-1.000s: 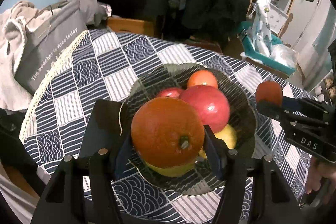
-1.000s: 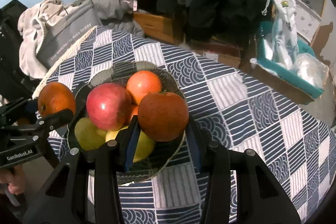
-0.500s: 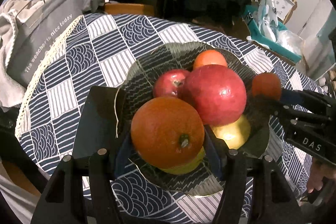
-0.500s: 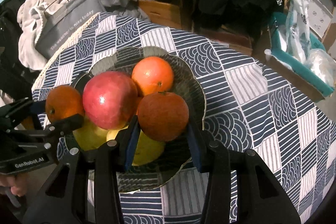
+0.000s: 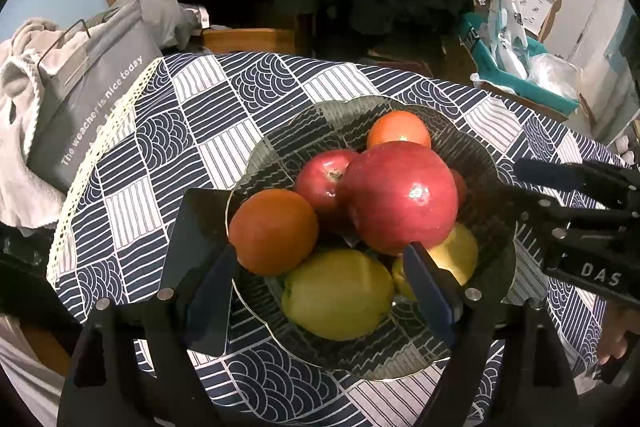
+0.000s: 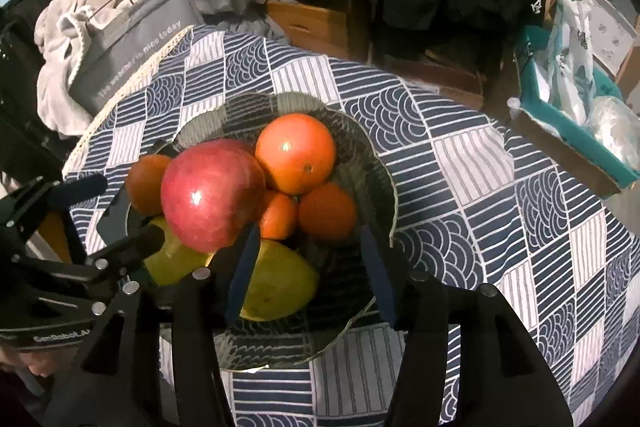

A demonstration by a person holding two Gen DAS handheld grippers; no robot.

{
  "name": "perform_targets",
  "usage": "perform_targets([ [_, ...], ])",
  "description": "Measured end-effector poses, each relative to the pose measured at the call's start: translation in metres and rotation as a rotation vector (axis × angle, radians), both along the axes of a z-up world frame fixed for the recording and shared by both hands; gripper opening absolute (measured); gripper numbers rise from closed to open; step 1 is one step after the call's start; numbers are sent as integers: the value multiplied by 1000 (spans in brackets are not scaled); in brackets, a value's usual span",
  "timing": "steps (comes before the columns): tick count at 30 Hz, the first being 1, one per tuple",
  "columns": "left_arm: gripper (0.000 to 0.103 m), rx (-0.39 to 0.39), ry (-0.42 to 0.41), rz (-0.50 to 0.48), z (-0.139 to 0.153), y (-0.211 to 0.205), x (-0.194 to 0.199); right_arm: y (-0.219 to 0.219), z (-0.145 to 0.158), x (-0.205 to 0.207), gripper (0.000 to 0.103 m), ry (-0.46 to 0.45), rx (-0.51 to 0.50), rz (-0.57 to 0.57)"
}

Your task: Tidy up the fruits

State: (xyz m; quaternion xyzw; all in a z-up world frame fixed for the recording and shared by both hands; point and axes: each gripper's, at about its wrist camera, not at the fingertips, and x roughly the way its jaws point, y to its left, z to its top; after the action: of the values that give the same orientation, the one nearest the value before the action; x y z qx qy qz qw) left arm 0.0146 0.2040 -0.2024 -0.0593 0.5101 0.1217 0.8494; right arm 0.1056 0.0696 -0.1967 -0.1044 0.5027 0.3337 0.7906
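A dark glass bowl (image 5: 486, 163) (image 6: 360, 147) on the patterned tablecloth holds several fruits. In the left wrist view, my left gripper (image 5: 320, 267) is open and empty, with an orange (image 5: 273, 231) lying free at the bowl's left edge, beside a big red apple (image 5: 400, 197) and a yellow-green fruit (image 5: 340, 293). My right gripper (image 6: 308, 263) is open and empty; a small orange (image 6: 327, 211) rests in the bowl just beyond its fingertips. The big apple (image 6: 212, 195) and a large orange (image 6: 296, 153) show there too.
A black flat object (image 5: 192, 227) lies under the bowl's left edge. A grey bag (image 5: 92, 107) and clothes sit left of the table. A teal box (image 6: 560, 115) with plastic bags stands at right. The table edge is close on the left.
Both grippers have opened and let go of their oranges, which now lie in the bowl. Both grippers have pulled back slightly.
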Motion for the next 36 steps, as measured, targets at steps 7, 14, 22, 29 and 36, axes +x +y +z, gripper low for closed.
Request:
perform_targets([
  [7, 86, 1, -36, -4, 16, -7, -5, -11, 26, -5, 56, -63, 5, -22],
  [14, 86, 5, -99, -19, 46, -18, -13, -29, 63, -14, 66, -171, 0, -69],
  [22, 86, -13, -188, -50, 83, -34, -23, -55, 104, -28, 76, -265, 15, -137],
  [29, 87, 28, -276, -81, 120, -54, -35, -78, 136, -49, 77, -339, 32, -171],
  [36, 94, 93, -381, -119, 155, -77, -47, -98, 162, -64, 78, -385, 60, -212],
])
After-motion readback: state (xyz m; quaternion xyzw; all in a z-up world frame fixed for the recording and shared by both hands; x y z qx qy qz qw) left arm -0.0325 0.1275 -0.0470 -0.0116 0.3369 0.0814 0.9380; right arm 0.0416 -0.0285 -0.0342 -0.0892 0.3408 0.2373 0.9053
